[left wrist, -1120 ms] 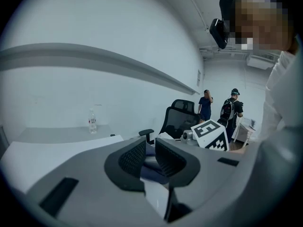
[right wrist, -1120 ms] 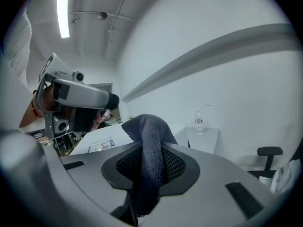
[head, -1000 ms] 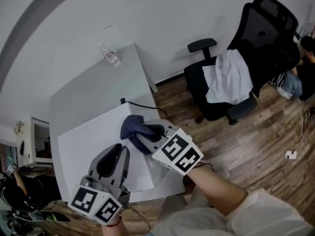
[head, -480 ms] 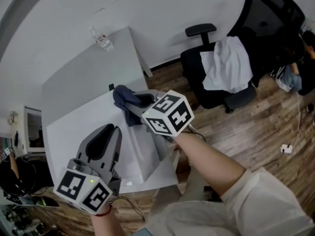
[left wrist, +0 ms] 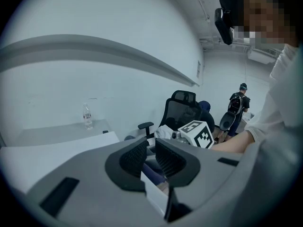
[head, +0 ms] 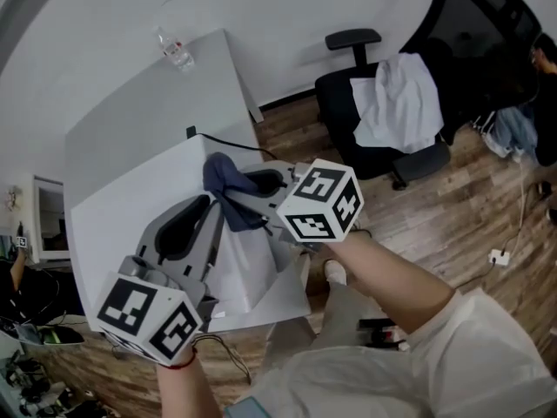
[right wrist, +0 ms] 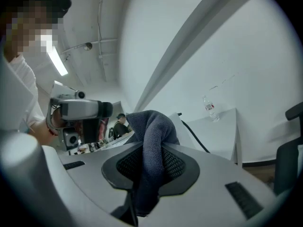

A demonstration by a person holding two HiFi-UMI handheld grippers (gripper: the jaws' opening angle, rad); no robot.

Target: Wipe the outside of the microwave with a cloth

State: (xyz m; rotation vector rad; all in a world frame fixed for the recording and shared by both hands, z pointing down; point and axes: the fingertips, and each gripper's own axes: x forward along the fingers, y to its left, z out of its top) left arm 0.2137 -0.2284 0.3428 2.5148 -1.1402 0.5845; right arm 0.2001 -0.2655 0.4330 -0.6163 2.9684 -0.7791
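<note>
Covered and cropped
The grey left gripper [head: 207,205] covers part of the white box-shaped microwave [head: 113,225]. The dark blue cloth [right wrist: 154,143] disappears between the jaws of the right gripper [right wrist: 150,167]. The black office chair [head: 487,24] is cropped at the top.

Your left claw [head: 206,205] and right claw [head: 237,190] are grey with black ribbed pads and white cubes [head: 148,316] bearing black squares. Your sleeve [head: 470,355] is white.
</note>
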